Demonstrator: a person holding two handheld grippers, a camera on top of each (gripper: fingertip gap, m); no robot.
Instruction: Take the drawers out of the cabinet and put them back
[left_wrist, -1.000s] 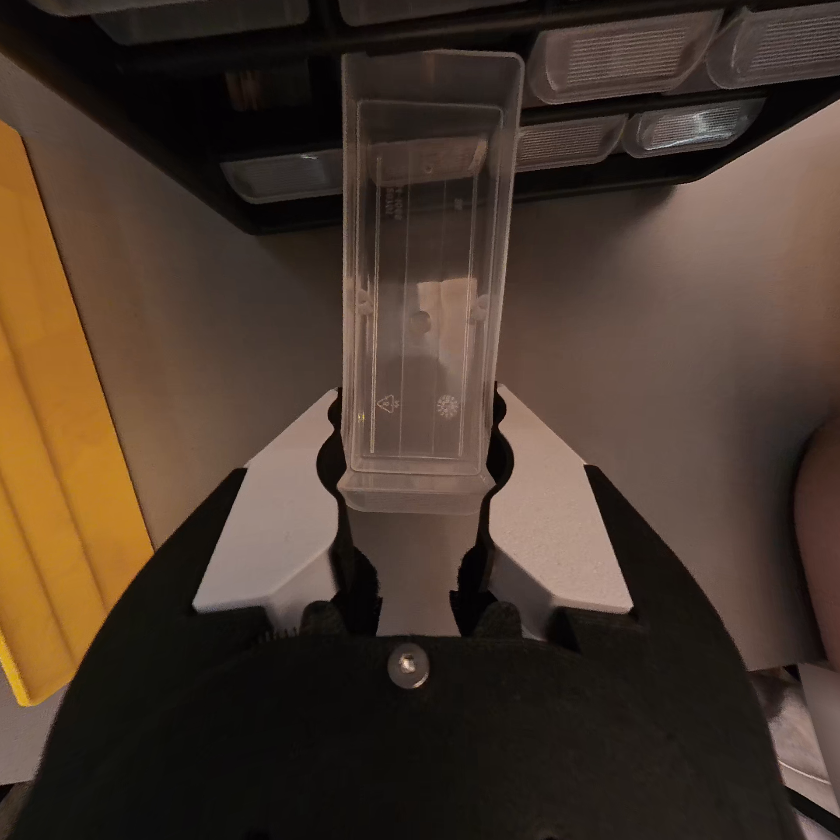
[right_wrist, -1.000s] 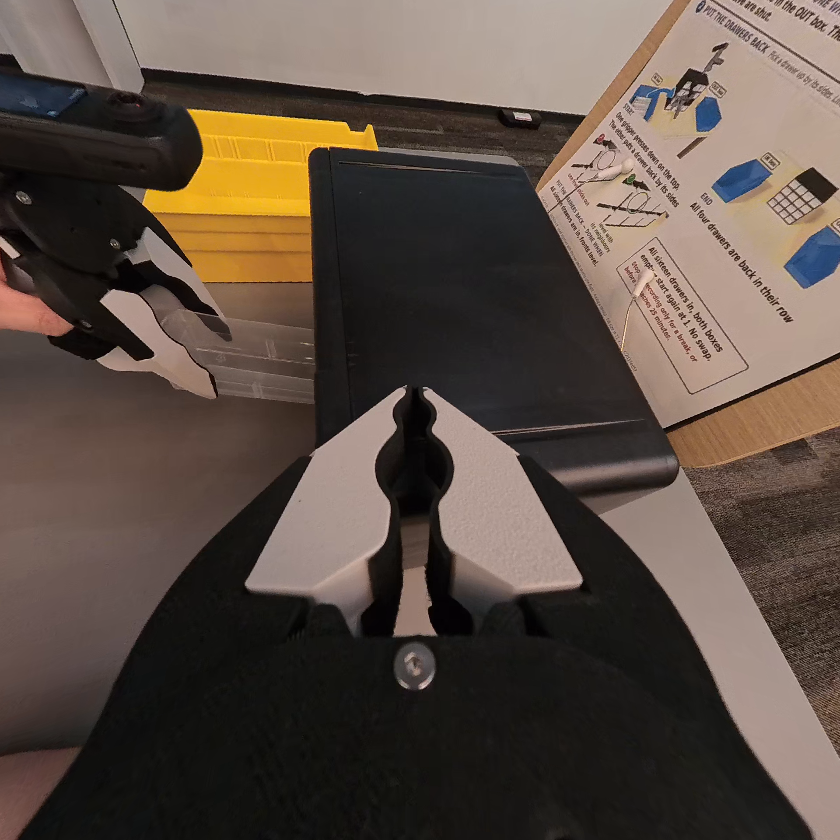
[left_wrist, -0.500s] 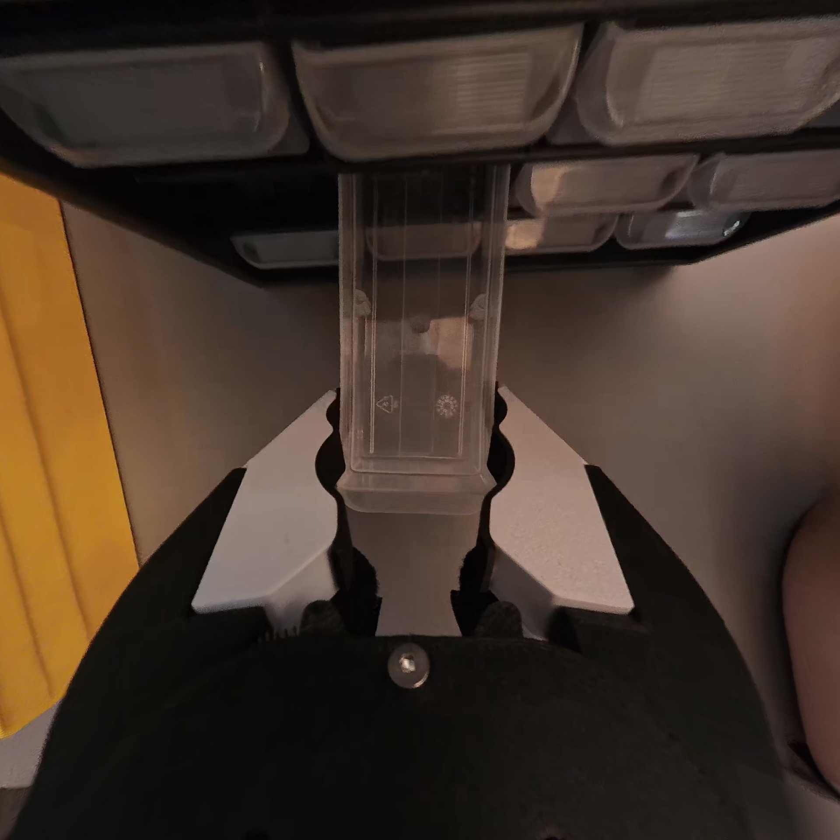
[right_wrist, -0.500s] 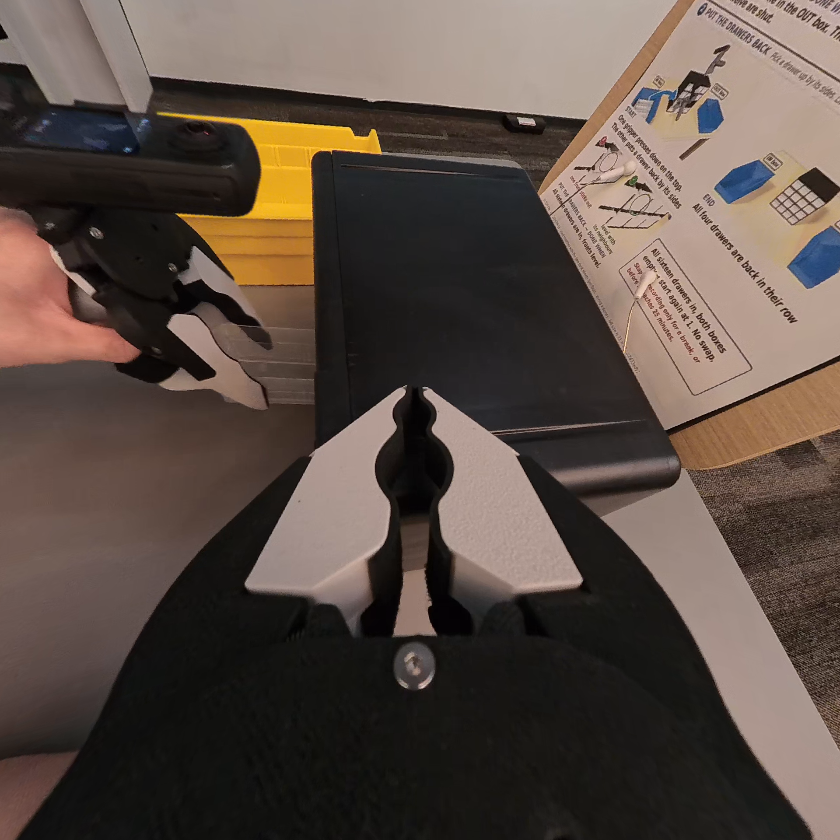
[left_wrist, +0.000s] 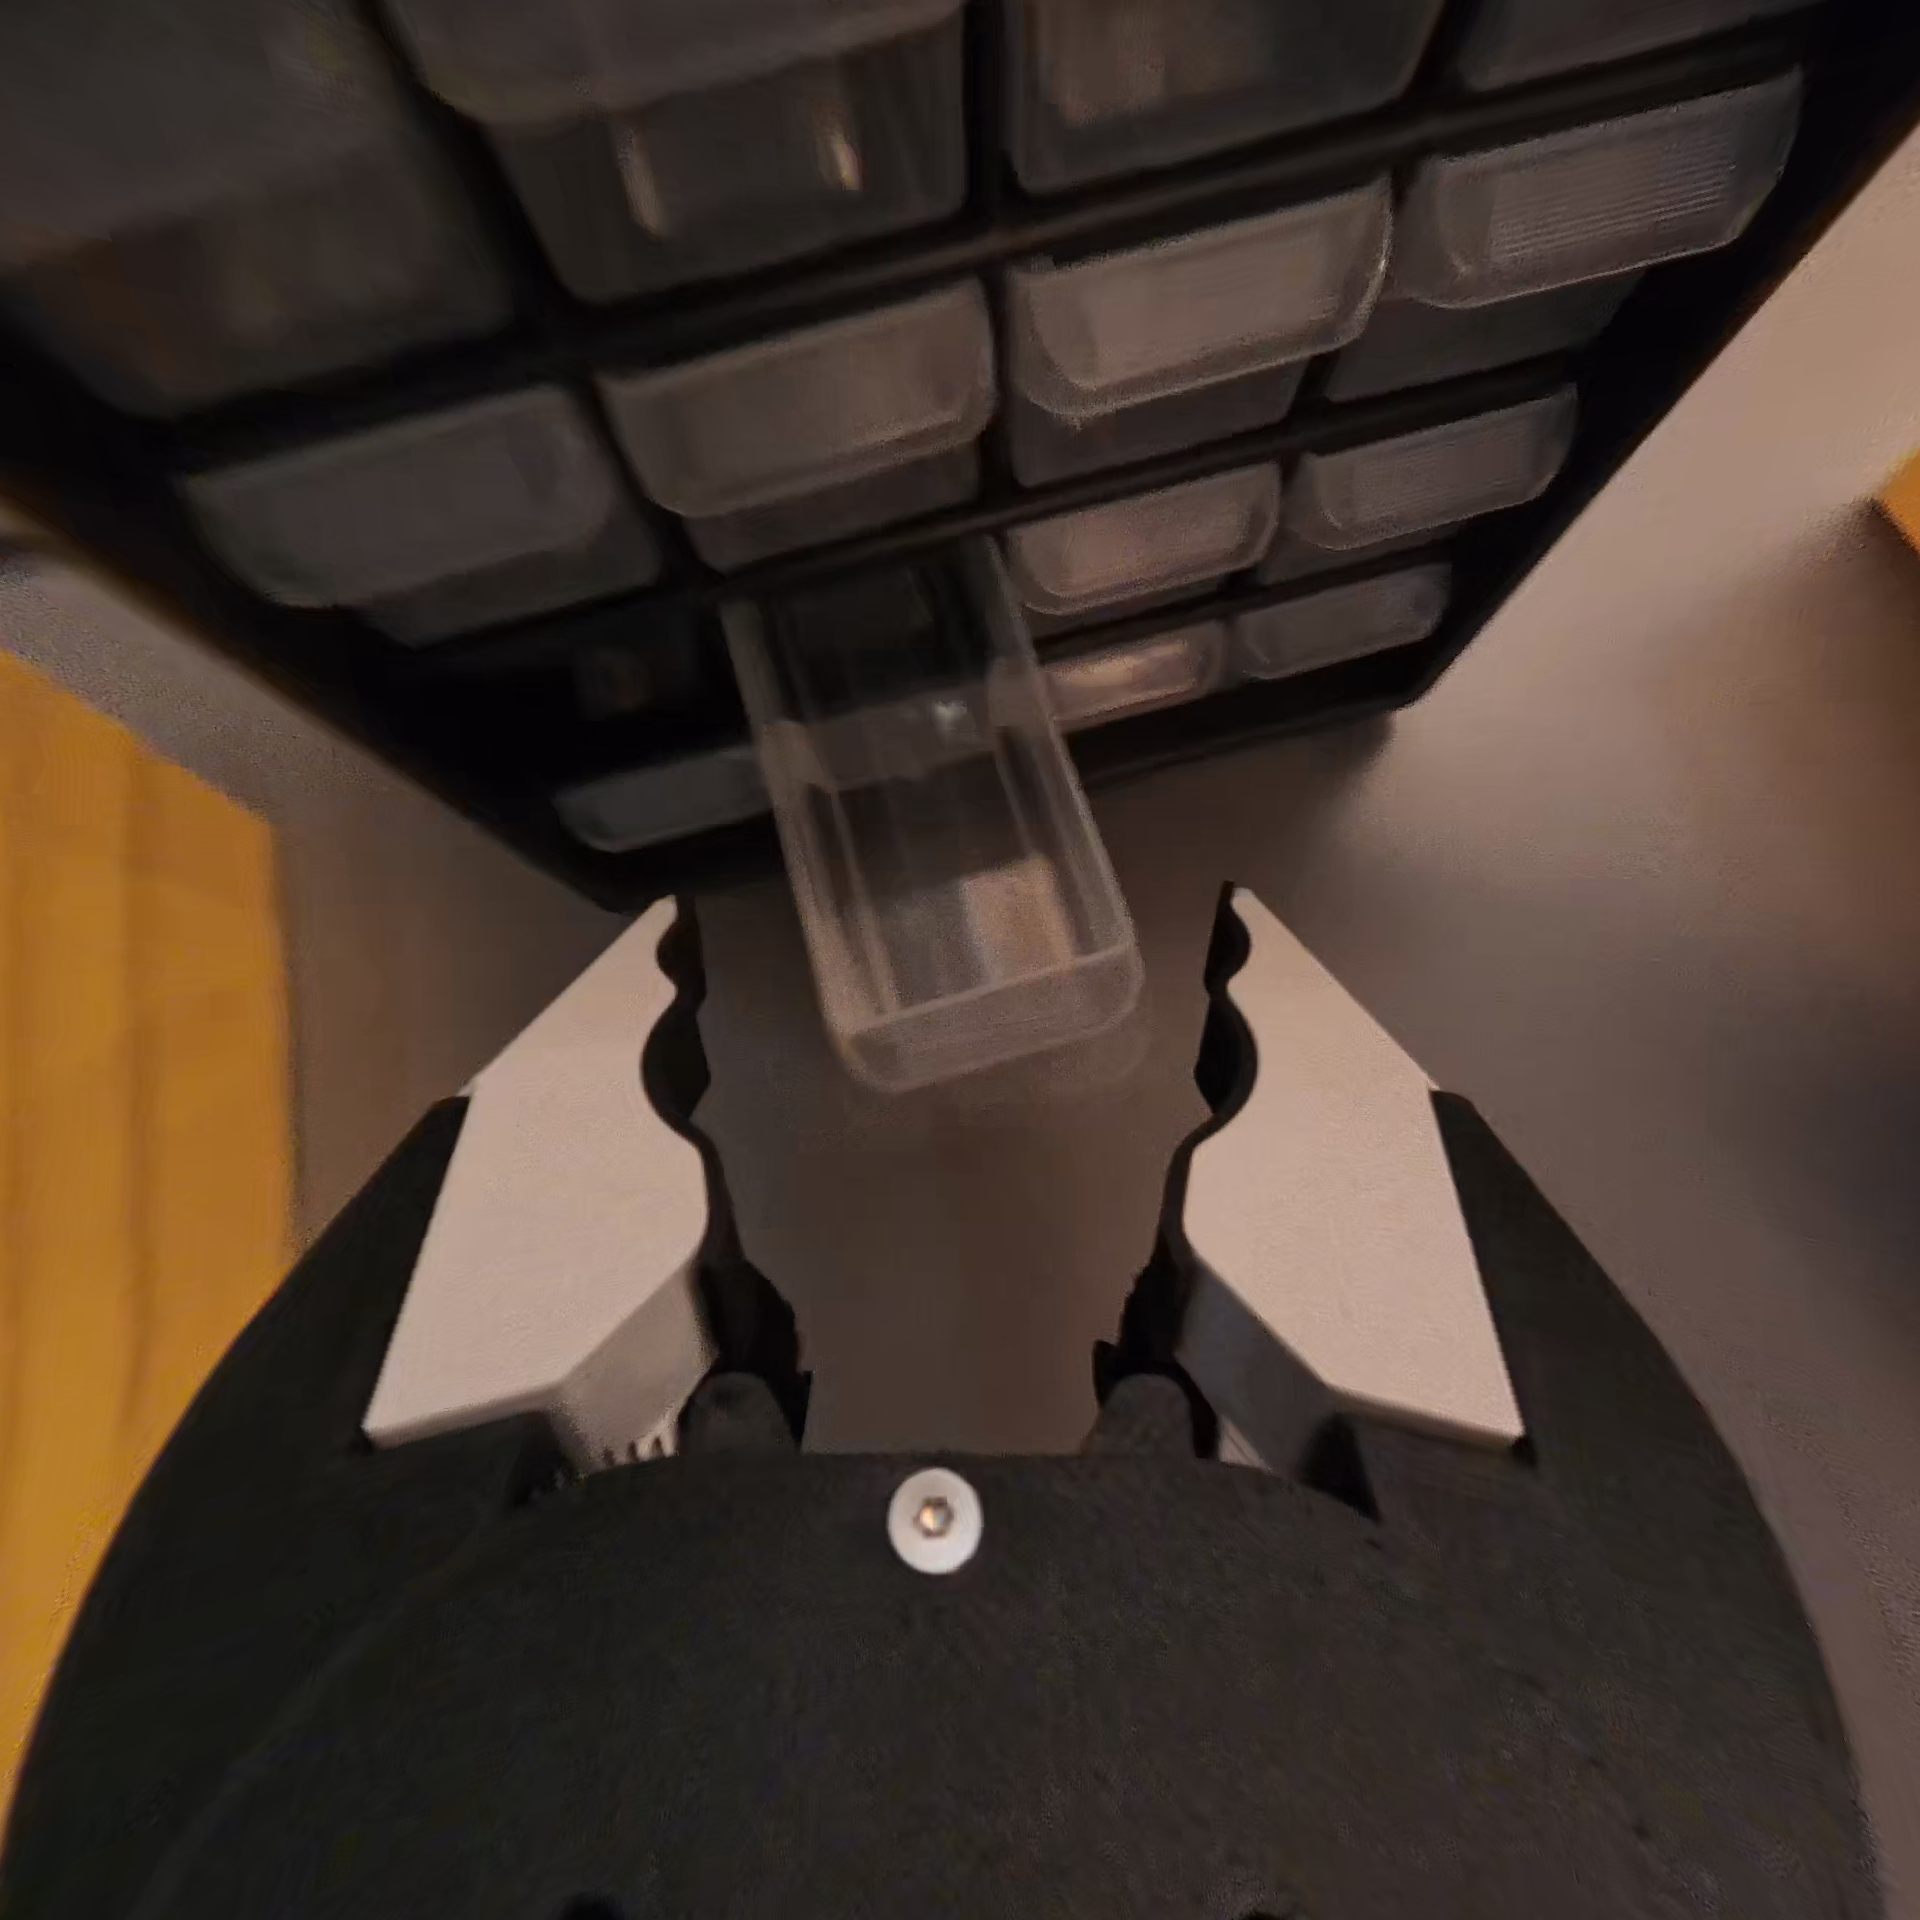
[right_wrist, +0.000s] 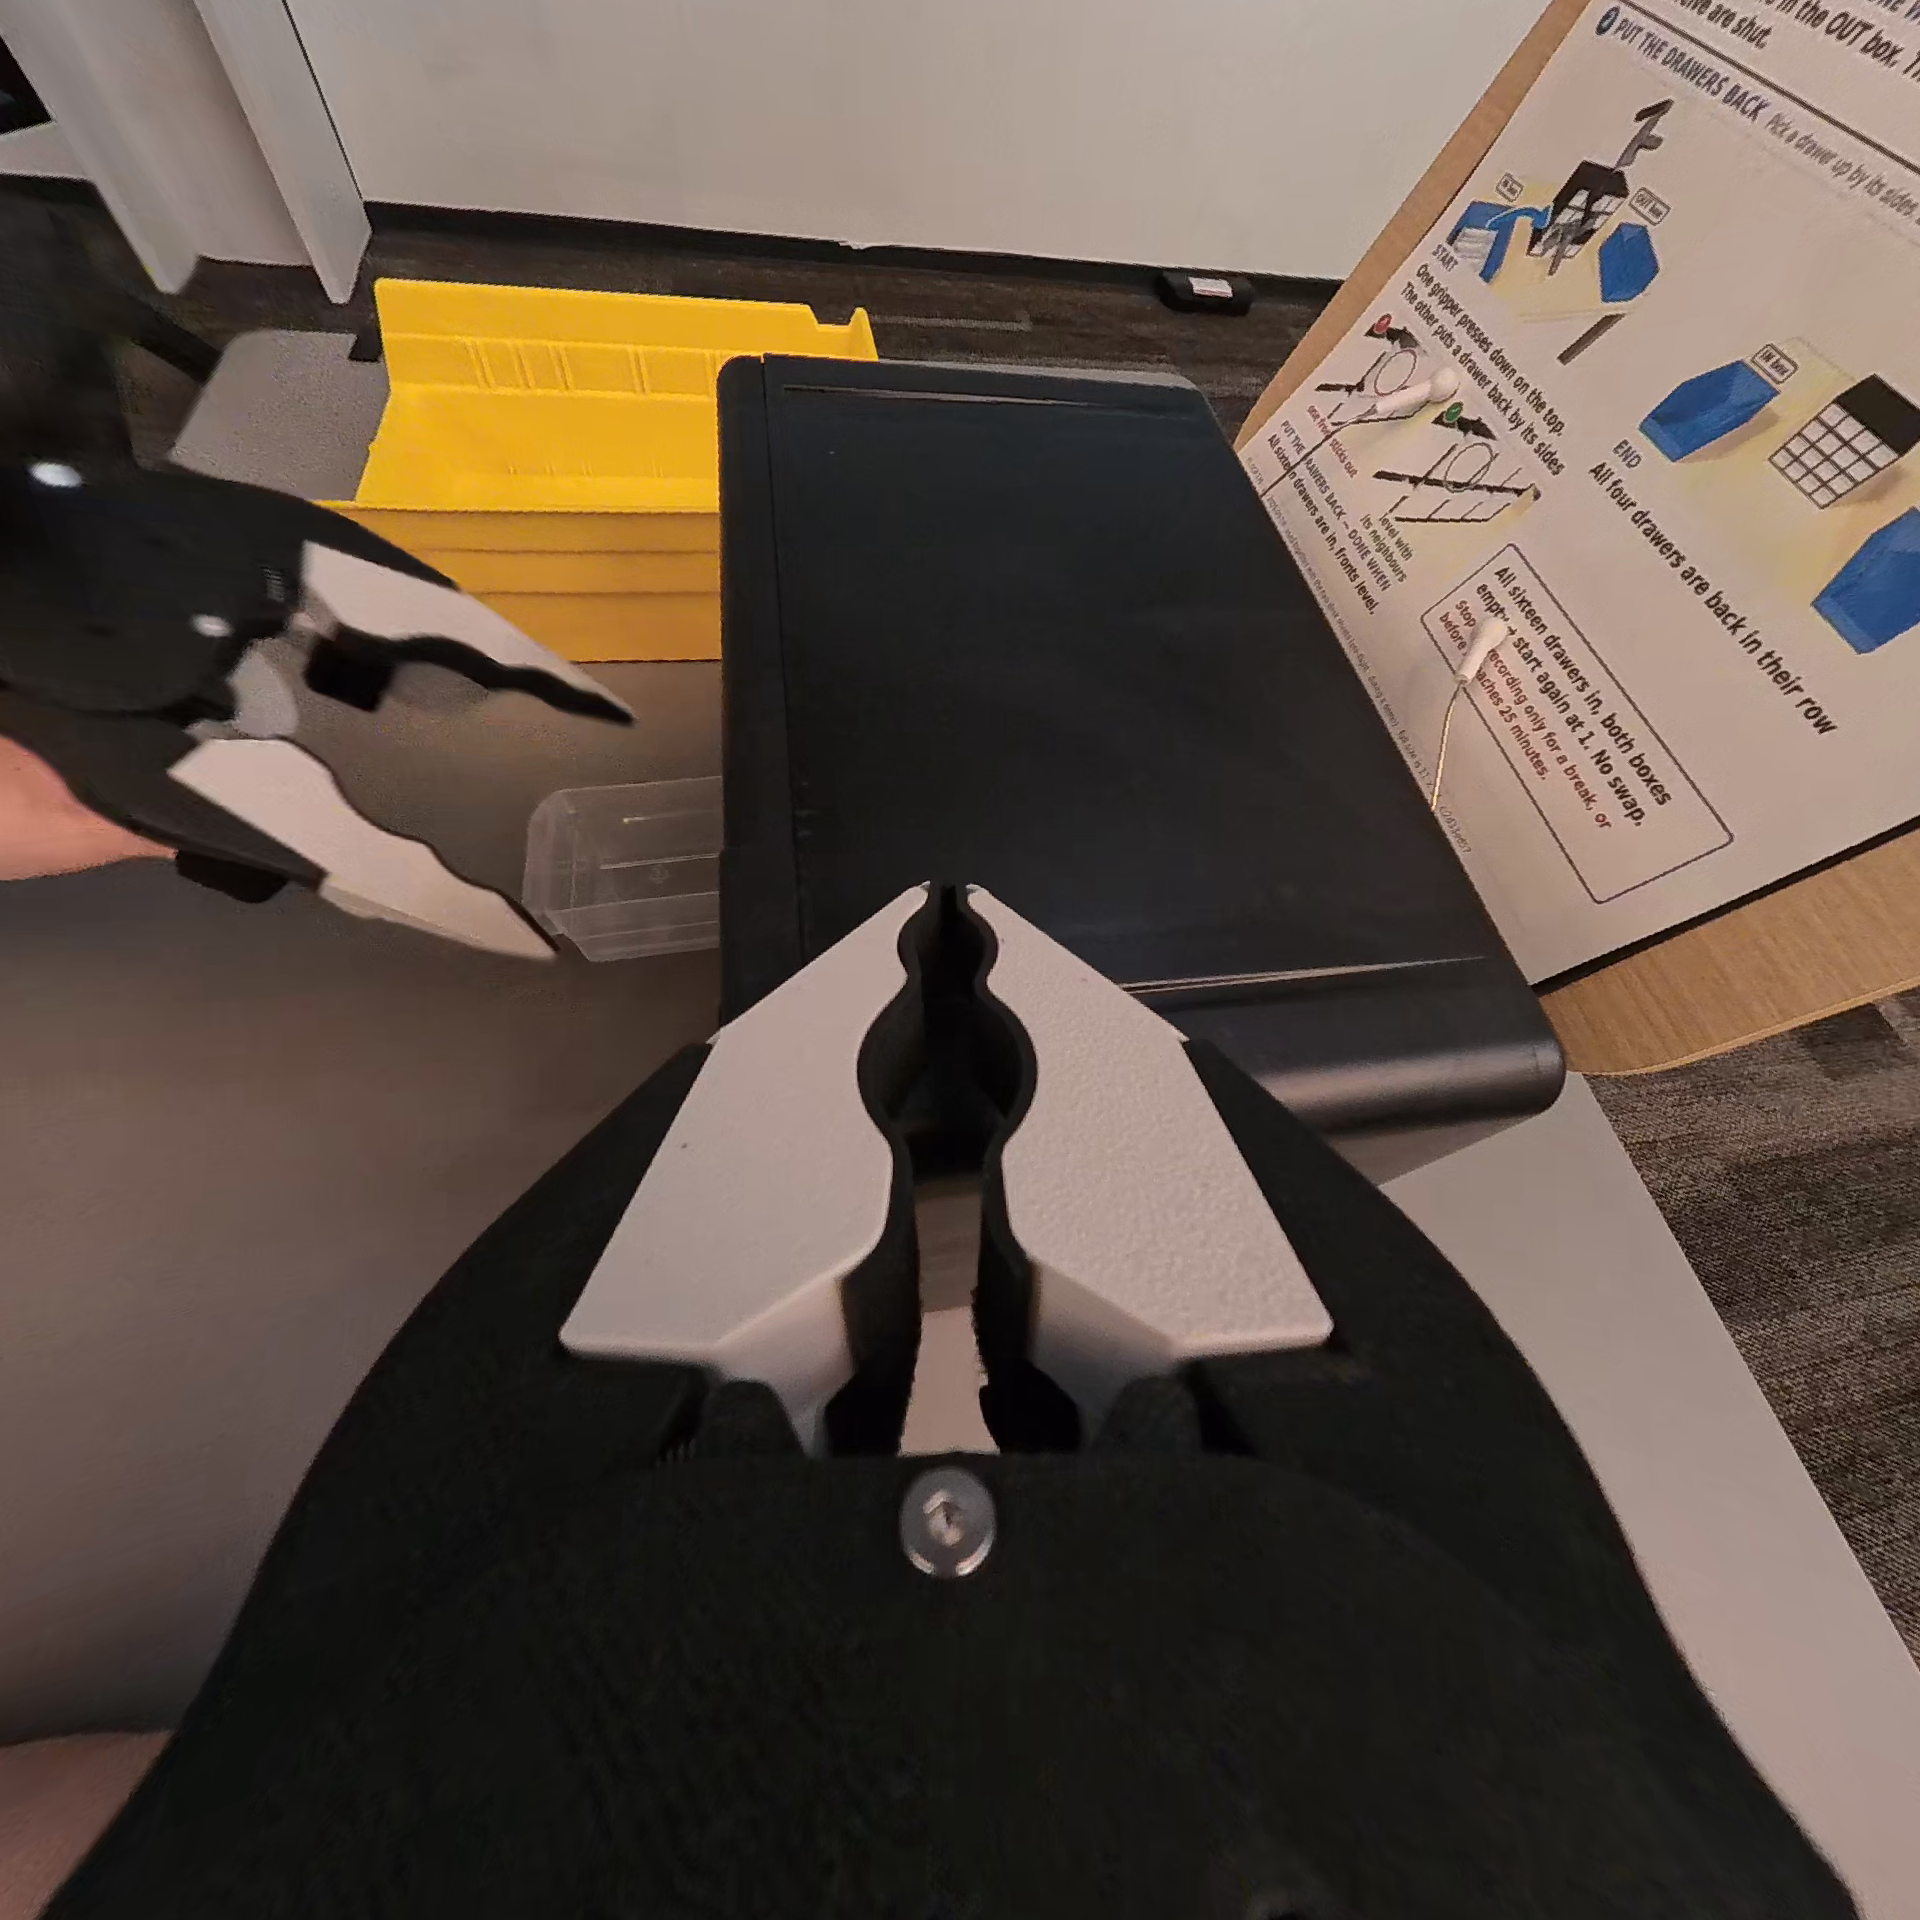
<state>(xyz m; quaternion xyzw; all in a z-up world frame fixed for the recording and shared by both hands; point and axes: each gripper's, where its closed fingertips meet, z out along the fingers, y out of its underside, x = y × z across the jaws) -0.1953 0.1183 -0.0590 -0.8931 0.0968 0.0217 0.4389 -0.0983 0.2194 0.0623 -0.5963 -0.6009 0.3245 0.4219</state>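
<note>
While the clear drawer (left_wrist: 940, 831) sticks partway out of the black cabinet (right_wrist: 1091, 675), the left gripper (left_wrist: 951, 914) stands wide apart just in front of it, holding nothing.

Seen from the right wrist camera, the drawer's near end pokes from the cabinet's left face, low over the grey table (right_wrist: 312, 1143), with the left gripper's lower fingertip just beside it. Its neighbours in the grid sit pushed in. Resting over the cabinet's near edge, the right gripper (right_wrist: 945, 888) has its jaws pressed together, empty. A yellow bin (right_wrist: 540, 468) lies at the far left, and an instruction poster (right_wrist: 1662, 468) leans at the right.
</note>
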